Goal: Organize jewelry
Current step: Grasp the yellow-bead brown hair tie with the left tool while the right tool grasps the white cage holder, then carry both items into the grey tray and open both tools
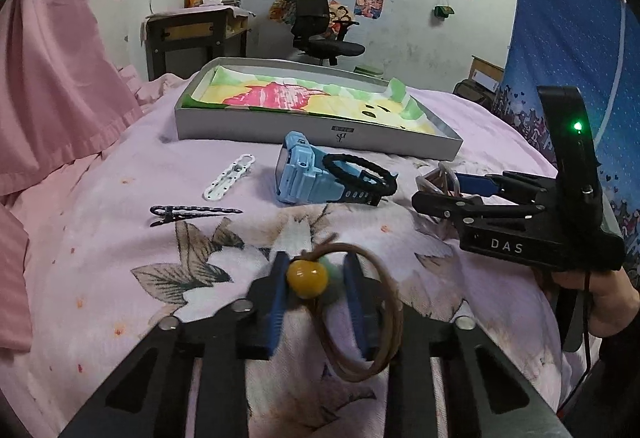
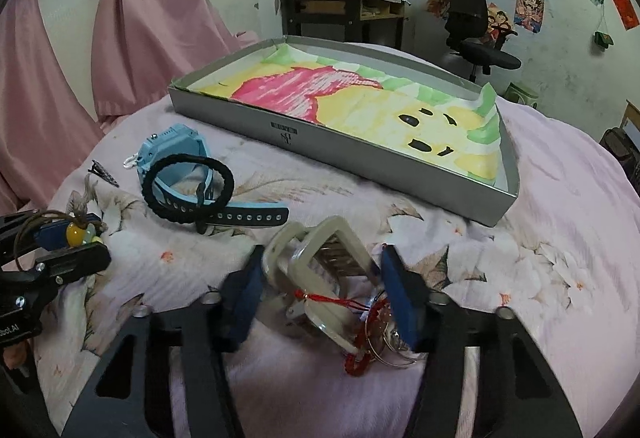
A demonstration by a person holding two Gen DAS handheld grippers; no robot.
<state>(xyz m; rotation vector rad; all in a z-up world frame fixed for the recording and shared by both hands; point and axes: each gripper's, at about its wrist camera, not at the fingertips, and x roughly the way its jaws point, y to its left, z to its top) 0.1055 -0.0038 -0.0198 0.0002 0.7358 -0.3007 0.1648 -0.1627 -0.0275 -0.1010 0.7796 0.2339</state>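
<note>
Landmark: the grey tray (image 1: 256,126), lined with a coloured drawing, lying on the bed (image 1: 100,238) on a pink floral sheet.

Near side of the tray, far left: black hair clip (image 1: 192,213) flat on the sheet. Just right of it and nearer the tray, white perforated strap piece (image 1: 230,177), lying diagonal.

In front of the tray's near wall, about mid-length: blue watch (image 1: 298,168) on its side, strap trailing right. A black braided band (image 1: 360,174) leans against the watch, touching it.

Well in front of the tray, left hand-held gripper (image 1: 316,278): fingers parted on either side of a yellow bead (image 1: 307,278) on a brown cord loop (image 1: 384,310). Pad contact with the bead cannot be confirmed; the view is blurred there.

In front of the tray's right end, right hand-held gripper (image 2: 320,278): fingers spread wide around a cream claw clip (image 2: 320,270). Left pad (image 2: 246,290) is at the clip's side; right pad is apart from it. Under the clip lie a red cord (image 2: 360,338) and thin metal rings (image 2: 390,348), tangled together.
</note>
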